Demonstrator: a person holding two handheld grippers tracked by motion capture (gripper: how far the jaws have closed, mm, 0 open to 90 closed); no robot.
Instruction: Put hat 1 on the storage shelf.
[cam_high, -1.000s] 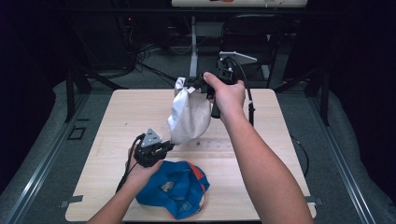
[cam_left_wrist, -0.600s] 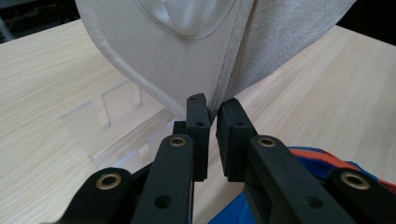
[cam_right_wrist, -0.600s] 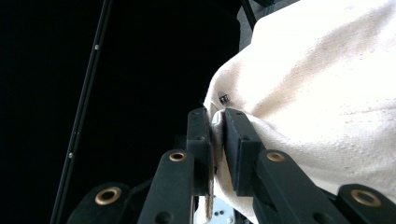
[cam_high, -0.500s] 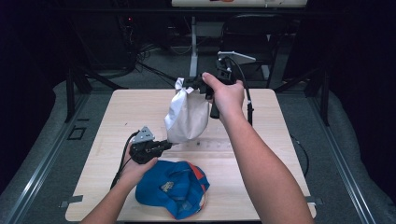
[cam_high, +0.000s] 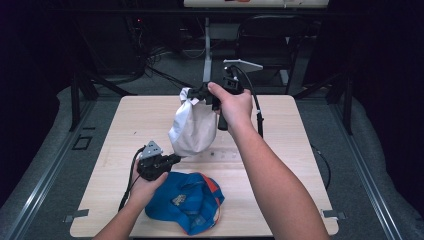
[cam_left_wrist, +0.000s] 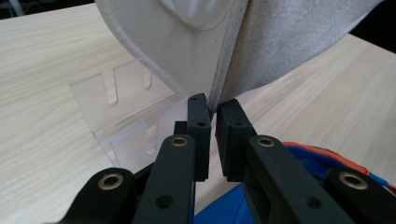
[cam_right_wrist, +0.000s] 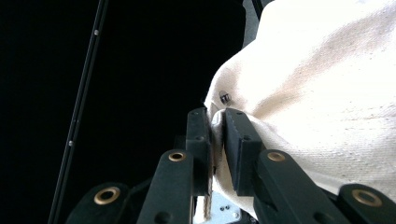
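White cap (cam_high: 192, 131) hangs above the desk (cam_high: 280, 165), both tools clamped on it: right tool (cam_high: 204, 95) at top, left tool (cam_high: 172, 160) at the brim; placing on the clear stand (cam_left_wrist: 122, 109) appears left.

White cap (cam_high: 192, 127) hangs above table (cam_high: 295, 150) centre, between the two grippers: right gripper (cam_high: 202, 93) at its top, far side; left gripper (cam_high: 175, 159) at its bottom edge, near side & left. Clear acrylic stand (cam_left_wrist: 126, 112) sits on table under/behind the cap, just beyond left gripper. Blue cap (cam_high: 185, 202) lies on table at near edge, right of left hand (cam_high: 147, 182), directly before hanging cap, apart from it. Right forearm (cam_high: 275, 185) crosses table's right half, from near edge up to cap top.
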